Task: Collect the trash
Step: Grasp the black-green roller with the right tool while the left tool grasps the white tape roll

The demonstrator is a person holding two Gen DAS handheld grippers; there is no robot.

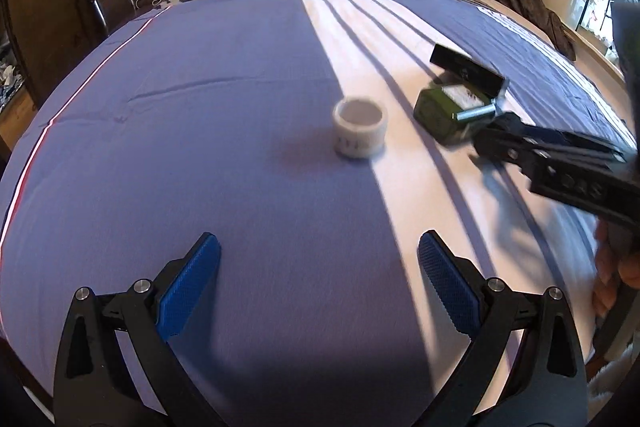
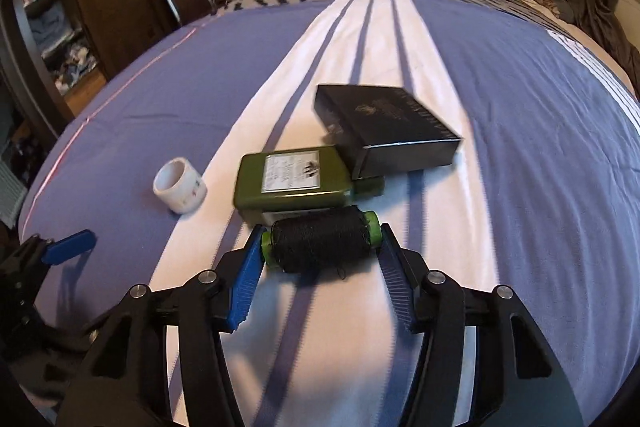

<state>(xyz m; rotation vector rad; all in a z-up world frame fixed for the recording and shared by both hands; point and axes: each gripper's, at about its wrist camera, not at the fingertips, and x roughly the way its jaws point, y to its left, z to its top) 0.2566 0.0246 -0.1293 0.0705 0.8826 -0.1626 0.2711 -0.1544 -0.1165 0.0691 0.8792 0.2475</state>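
Left gripper (image 1: 319,259) hung tilted down over the blue bedsheet (image 1: 200,87), jaws wide apart with nothing between them; white tape roll (image 1: 360,133) stood ahead of it, apart from both pads, on the edge of the white stripe; green bottle (image 1: 444,113) lay flat further right, with the black box (image 1: 466,69) just behind it and overlapping its far end; right gripper (image 2: 318,247) came in low from the right, angled down at the sheet, a person's fingers (image 1: 612,279) visible at its handle; its jaws sat partly closed around a spool of black thread (image 2: 320,243), left pad at the spool's green end, right pad just at the other end, firm contact hard to confirm; spool lay on the white stripe just in front of the bottle.
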